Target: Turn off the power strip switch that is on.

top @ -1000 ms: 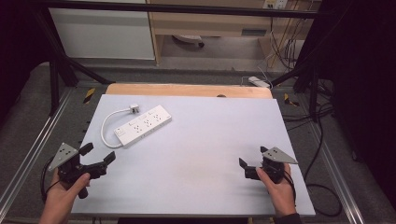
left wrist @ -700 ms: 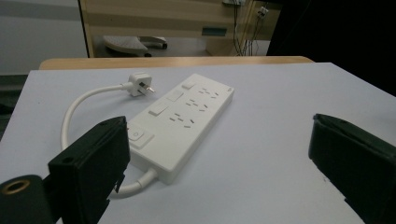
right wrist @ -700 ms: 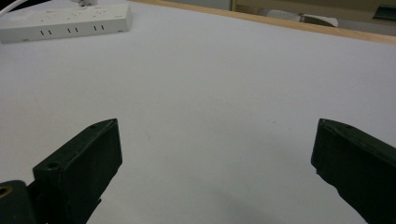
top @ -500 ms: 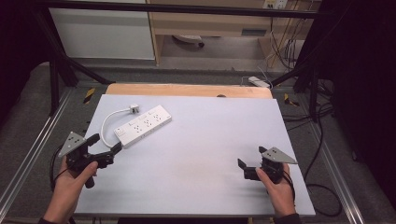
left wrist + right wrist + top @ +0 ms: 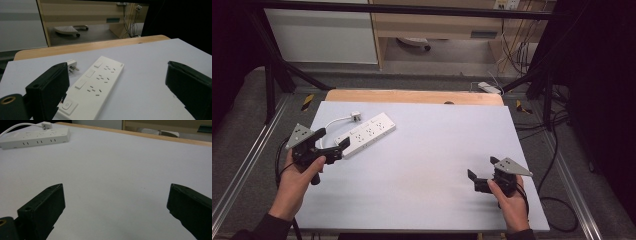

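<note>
L gripper point(image 5: 332, 141): jaws apart, hovering right at near end of power strip point(image 5: 366, 135), not touching.
R gripper point(image 5: 481, 172): jaws apart, low over bare tabletop.
Strip: far-left on white table point(image 5: 432, 150), cord w/ plug point(image 5: 355, 116) behind.
Room: wooden cabinet point(image 5: 437, 25) beyond.

High view: overhead, facing forward-down over whole table point(image 5: 422, 150). Left gripper view: low, close behind power strip point(image 5: 97, 80). Right gripper view: low, strip point(image 5: 35, 137) far off. All share strip.

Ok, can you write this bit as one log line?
left tool: open, beside power strip | right tool: open, over bare table | nothing held
</note>
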